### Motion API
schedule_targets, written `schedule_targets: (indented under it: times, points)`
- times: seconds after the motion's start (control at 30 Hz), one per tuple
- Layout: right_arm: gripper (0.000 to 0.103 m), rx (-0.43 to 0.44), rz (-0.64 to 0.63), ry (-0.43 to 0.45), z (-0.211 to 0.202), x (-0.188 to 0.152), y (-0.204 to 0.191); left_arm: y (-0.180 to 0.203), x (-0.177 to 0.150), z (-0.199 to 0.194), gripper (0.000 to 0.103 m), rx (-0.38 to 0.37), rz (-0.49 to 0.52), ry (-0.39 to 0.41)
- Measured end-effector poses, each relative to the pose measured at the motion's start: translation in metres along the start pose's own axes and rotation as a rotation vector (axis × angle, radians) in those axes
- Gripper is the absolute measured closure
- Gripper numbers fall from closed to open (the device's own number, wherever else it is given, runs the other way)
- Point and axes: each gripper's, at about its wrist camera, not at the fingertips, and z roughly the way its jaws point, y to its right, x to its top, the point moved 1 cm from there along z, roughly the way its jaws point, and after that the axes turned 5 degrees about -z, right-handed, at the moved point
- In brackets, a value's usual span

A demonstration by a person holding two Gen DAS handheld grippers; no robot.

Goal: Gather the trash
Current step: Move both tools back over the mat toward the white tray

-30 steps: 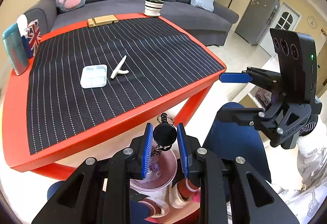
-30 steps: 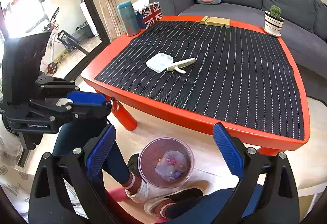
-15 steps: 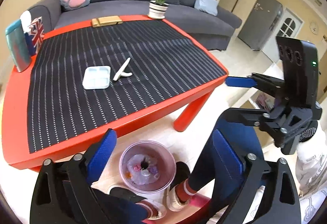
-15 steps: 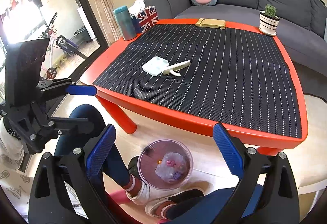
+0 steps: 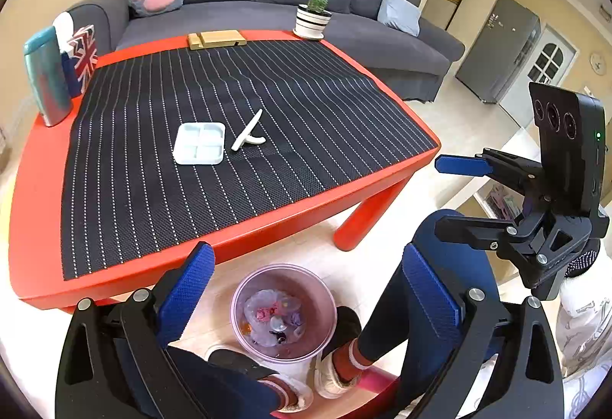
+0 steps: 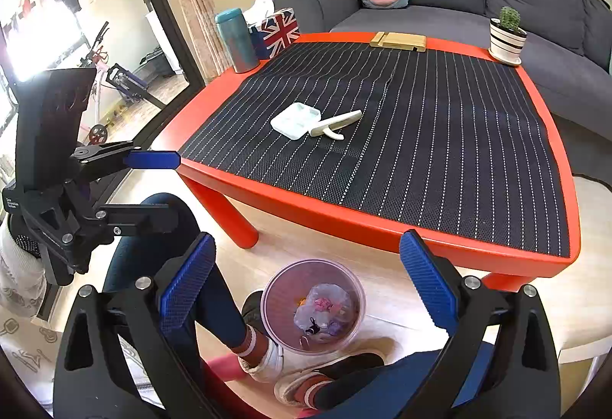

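Both tongs (jaws wide, empty) hang above the bin holding mixed trash.

Black gripper frames with silver screws, ribbed blue pads; navy trousers, seemingly patterned white sleeves.

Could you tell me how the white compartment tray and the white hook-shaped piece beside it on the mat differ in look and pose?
The white compartment tray is square and lies flat, divided into four shallow sections; the white hook-shaped piece is a slim bar with a small curved prong branching off. The tray covers far more of the striped mat than the hook piece. Both are white, lie close together mid-table, and neither is in a gripper.
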Motion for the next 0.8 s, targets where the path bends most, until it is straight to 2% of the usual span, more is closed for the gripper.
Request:
schedule_targets:
  times: [0.43,0.8]
  points:
    - [0.008,-0.015,0.012,0.001,0.003,0.01,0.006,-0.01,0.015,0.002,0.008,0.016,-0.003,0.021]
    - [0.008,-0.035,0.019,-0.002,0.01,0.034,0.019,-0.02,0.058,0.011,0.008,0.031,0.036,0.041]
